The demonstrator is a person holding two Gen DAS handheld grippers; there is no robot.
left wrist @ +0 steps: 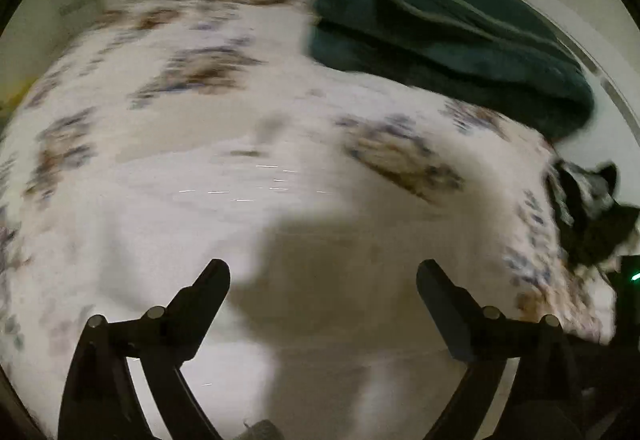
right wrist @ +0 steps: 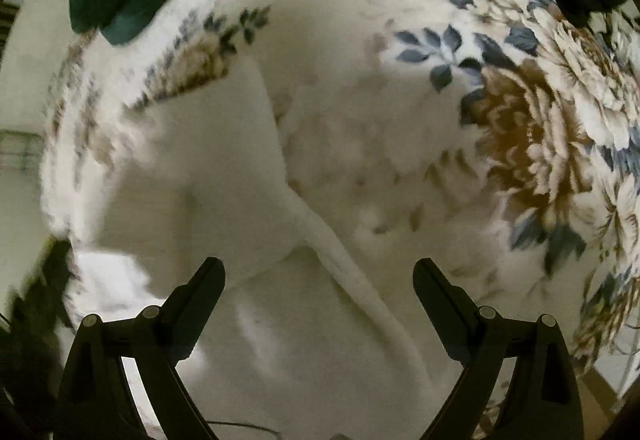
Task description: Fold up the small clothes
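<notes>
Both the left claw and the right claw hang spread and empty over a white garment on a floral blanket, green cloth at one o'clock.

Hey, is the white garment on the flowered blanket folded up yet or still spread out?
Still spread out. In the right wrist view the white garment lies flat on the flowered blanket, a narrow strap-like part trailing loose; no neat fold shows.

My left wrist camera looks steeply down past my jaws onto the floral blanket, close and blurred. My right wrist camera does likewise, nearby. Both views share that blanket and the dark green cloth at its edge.
</notes>
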